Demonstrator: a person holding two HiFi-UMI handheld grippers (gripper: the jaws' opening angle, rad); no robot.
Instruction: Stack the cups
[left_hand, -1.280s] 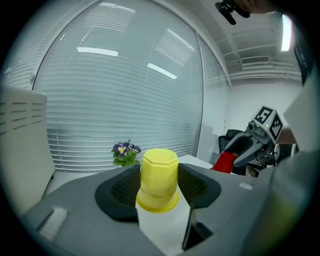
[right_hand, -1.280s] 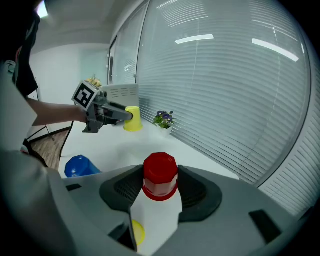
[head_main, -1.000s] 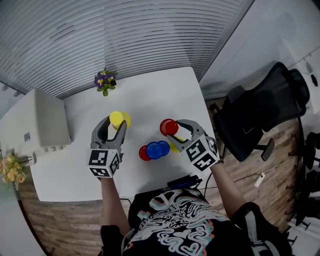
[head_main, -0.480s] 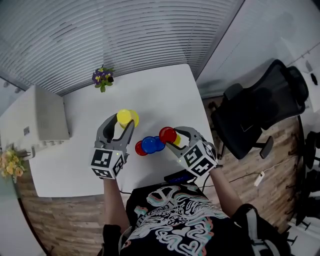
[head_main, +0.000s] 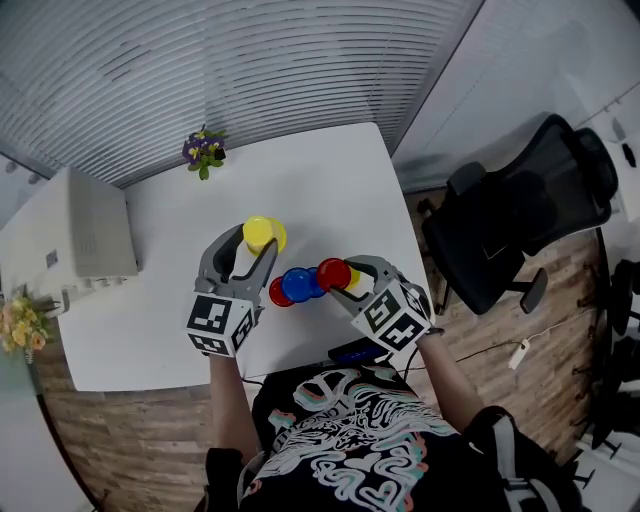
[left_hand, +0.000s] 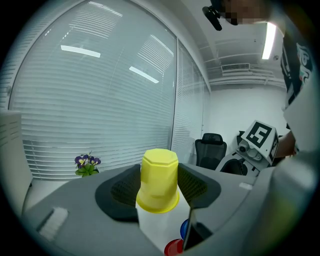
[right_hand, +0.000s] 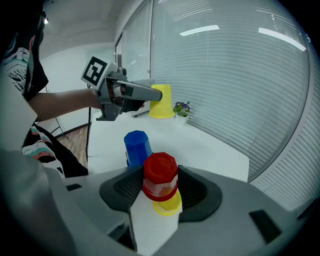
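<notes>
My left gripper (head_main: 255, 240) is shut on an upside-down yellow cup (head_main: 262, 233), which it holds above the white table (head_main: 320, 190); the same yellow cup (left_hand: 159, 180) sits between its jaws in the left gripper view. My right gripper (head_main: 340, 276) is shut on an upside-down red cup (head_main: 333, 272), which also shows as the red cup (right_hand: 160, 175) in the right gripper view. Straight below that cup stands a second yellow cup (right_hand: 168, 205); whether the two touch I cannot tell. Blue cups (head_main: 298, 285) and another red cup (head_main: 278, 294) stand between the grippers.
A small pot of purple and yellow flowers (head_main: 203, 151) stands at the table's far edge. A beige box (head_main: 95, 235) sits at the left end. A black office chair (head_main: 520, 220) is off to the right. A dark device (head_main: 352, 352) lies at the near edge.
The left gripper has carried the yellow cup rightwards, closer to the blue cups. The right gripper has brought the red cup down and nearer the person, beside the blue cups.
</notes>
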